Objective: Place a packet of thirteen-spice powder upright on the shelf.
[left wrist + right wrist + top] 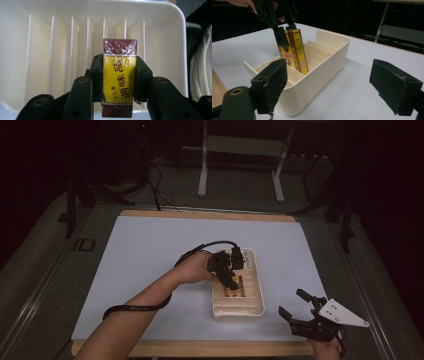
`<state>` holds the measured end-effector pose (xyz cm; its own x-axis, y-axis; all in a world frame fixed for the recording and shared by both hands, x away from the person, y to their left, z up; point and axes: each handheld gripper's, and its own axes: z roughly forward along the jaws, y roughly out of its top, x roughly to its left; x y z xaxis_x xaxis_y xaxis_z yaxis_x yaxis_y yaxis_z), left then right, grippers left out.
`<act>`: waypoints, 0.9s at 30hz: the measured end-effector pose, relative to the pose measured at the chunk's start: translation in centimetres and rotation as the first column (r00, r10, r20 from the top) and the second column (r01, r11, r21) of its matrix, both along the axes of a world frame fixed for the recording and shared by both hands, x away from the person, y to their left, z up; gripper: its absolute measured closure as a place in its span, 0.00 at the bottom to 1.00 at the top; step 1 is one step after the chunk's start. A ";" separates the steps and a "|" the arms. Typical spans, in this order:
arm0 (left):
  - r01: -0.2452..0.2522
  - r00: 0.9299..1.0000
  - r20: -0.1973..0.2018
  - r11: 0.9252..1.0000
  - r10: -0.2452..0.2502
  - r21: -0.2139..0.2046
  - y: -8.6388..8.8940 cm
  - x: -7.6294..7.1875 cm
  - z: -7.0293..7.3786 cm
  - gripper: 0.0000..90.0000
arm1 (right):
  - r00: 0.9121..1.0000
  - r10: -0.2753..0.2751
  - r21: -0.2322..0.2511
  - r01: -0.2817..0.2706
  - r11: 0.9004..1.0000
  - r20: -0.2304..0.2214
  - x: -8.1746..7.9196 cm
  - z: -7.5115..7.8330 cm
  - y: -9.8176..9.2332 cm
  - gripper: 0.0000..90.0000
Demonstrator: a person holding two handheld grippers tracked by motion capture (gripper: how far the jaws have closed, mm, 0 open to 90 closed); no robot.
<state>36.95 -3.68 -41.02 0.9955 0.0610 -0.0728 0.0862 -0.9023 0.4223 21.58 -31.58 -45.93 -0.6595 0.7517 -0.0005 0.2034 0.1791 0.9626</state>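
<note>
High view shows a table covered with a pale blue sheet (150, 250), and on it a cream plastic tray (256, 306) with thin ribs that divide it into narrow slots. The tray stands on the right half of the sheet, nearer to the near edge than to the far edge, with its long side running from near to far. The left gripper (231, 279) comes over the tray from the left side, with the person's left hand (194, 268) behind it, and its black cable makes a loop over the forearm. In the left gripper view, the two black jaws are closed against the two narrow sides of a small box (119, 80), so the box is firmly held between the pads. The box is wrapped in clear film; it has a yellow middle with dark red characters and dark red bands at both ends. In the right gripper view the box (294, 51) stands nearly upright, a little tilted, with its lower end down between the ribs of the tray (322, 72), about in the middle of the tray's length; I cannot tell if it touches the bottom. The right gripper (300, 306) stays near the right near corner of the sheet, well apart from the tray, with a grey three-cornered plate on top. Its jaws are wide apart and nothing is between them.
</note>
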 end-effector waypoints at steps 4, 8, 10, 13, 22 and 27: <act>-0.011 1.000 -0.016 0.997 0.009 -0.078 0.0 0.1 -0.6 0.75 | 1.000 0.000 -0.001 0.000 1.000 0.000 0.0 0.0 0.0 0.16; -0.010 1.000 -0.009 0.994 0.009 -0.113 -0.1 0.0 -0.9 0.74 | 1.000 0.000 -0.003 0.000 1.000 -0.001 0.0 0.0 0.0 0.16; -0.009 1.000 -0.001 0.991 0.009 -0.131 -0.1 -0.2 -1.1 0.73 | 1.000 0.000 -0.003 0.000 1.000 -0.002 0.0 0.0 0.0 0.16; -0.024 1.000 -0.007 0.989 0.023 -0.146 -0.1 -0.3 -1.3 0.73 | 1.000 0.000 -0.004 0.000 1.000 -0.002 0.0 0.0 0.0 0.16; -0.068 0.997 0.021 0.975 0.074 -0.212 0.8 -1.0 -0.5 0.58 | 1.000 0.004 -0.006 -0.004 1.000 -0.001 0.0 0.0 0.1 0.16; -0.070 0.995 0.049 0.968 0.085 -0.242 2.1 -1.5 0.8 0.52 | 1.000 0.006 -0.009 -0.006 1.000 -0.001 0.0 0.0 0.2 0.16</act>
